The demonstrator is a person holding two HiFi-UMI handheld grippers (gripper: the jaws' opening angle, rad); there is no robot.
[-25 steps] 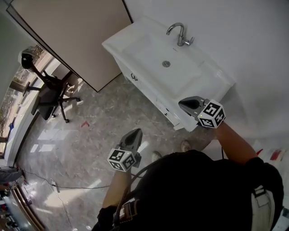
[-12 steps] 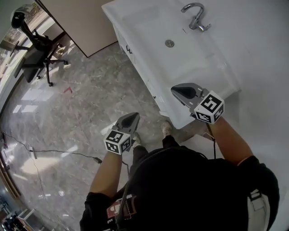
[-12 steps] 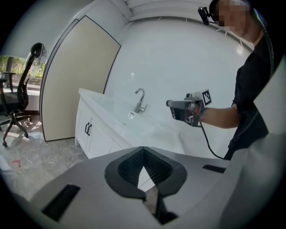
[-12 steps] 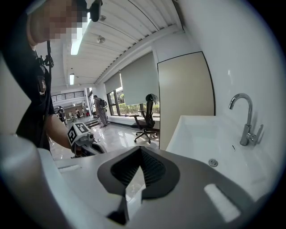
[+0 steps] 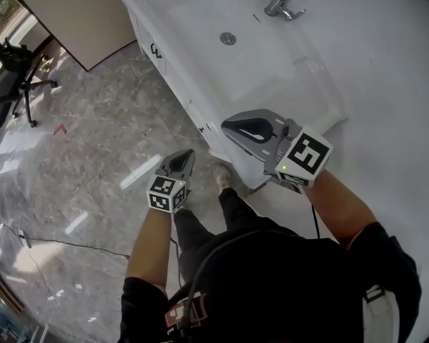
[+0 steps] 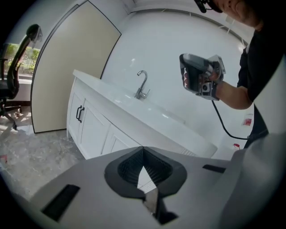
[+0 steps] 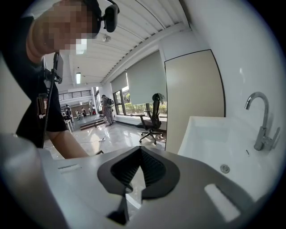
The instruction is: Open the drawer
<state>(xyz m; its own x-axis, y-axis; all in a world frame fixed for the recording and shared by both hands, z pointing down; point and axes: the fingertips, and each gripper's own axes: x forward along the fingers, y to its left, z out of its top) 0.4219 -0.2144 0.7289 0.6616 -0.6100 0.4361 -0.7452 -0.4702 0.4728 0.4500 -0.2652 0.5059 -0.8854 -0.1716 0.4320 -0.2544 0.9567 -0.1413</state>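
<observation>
A white vanity cabinet (image 5: 175, 86) with panelled fronts stands against the wall. Its front (image 6: 101, 134) faces my left gripper, and a black handle (image 6: 79, 113) shows on a far panel. My left gripper (image 5: 181, 156) hangs low in front of the cabinet, apart from it, shut and empty; its own view shows the jaw tips (image 6: 144, 166) together. My right gripper (image 5: 231, 125) is higher, over the counter's front edge near the basin (image 7: 223, 147), also shut with nothing in it. It shows in the left gripper view as the right gripper (image 6: 198, 75) up in the air.
A chrome faucet (image 5: 281, 8) stands behind the sink drain (image 5: 228, 38). A beige door panel (image 5: 74, 27) stands left of the cabinet, and an office chair (image 5: 19, 67) beyond it on the marble floor (image 5: 87, 154). A cable (image 5: 74, 246) lies on the floor.
The left gripper has dropped low beside the cabinet front. The right gripper has come down a little over the counter edge. The head view has closed in on the vanity.
</observation>
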